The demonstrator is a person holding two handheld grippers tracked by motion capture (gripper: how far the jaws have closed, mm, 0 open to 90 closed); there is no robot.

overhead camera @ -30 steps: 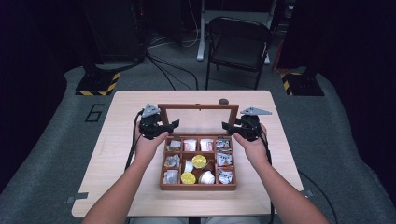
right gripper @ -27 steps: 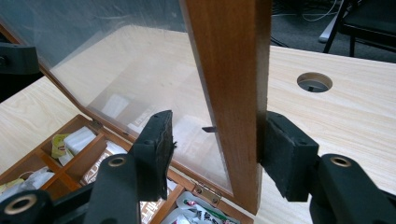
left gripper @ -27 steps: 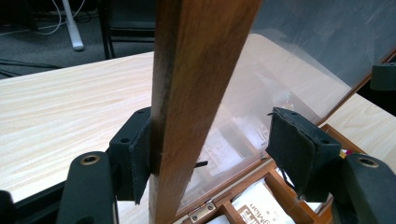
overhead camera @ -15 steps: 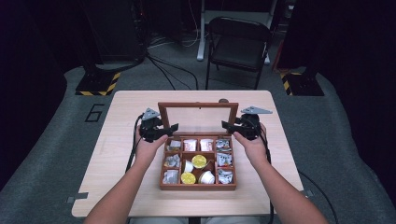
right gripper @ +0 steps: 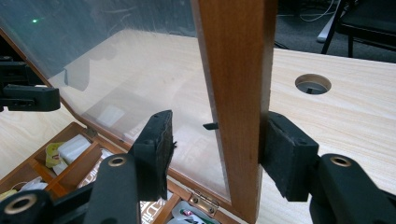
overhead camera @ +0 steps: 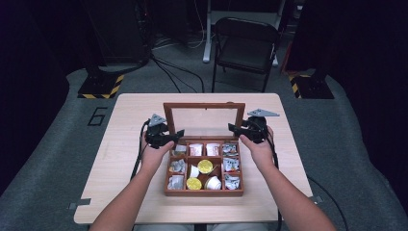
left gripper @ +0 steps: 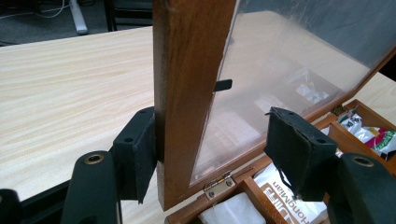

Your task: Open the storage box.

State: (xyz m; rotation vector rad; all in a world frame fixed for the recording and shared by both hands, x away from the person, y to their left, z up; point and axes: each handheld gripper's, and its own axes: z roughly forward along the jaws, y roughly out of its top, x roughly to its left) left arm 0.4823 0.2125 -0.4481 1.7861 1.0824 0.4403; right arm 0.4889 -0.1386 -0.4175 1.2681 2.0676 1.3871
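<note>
A wooden compartment box (overhead camera: 204, 193) sits mid-table with its glass-paned lid (overhead camera: 204, 106) standing upright. My left gripper (overhead camera: 176, 136) straddles the lid's left wooden side (left gripper: 187, 70) just above the hinge. Its jaws have just been closing. The outer pad (left gripper: 140, 154) touches the wood, while the inner pad (left gripper: 296, 149) stands off in front of the glass. My right gripper (overhead camera: 234, 128) straddles the lid's right side (right gripper: 233, 70). There the outer pad (right gripper: 285, 154) rests against the wood and the inner pad (right gripper: 156, 144) stays apart from it.
The compartments hold white and silver sachets (overhead camera: 196, 149) and two yellow-topped cups (overhead camera: 205, 166). A cable hole (right gripper: 313, 84) is cut in the table (overhead camera: 120, 159) behind the lid. A black chair (overhead camera: 245, 43) stands beyond the far edge.
My left hand has sunk a little along the lid's left side, and its jaws have narrowed around the wood. The right hand and the lid have kept still.
</note>
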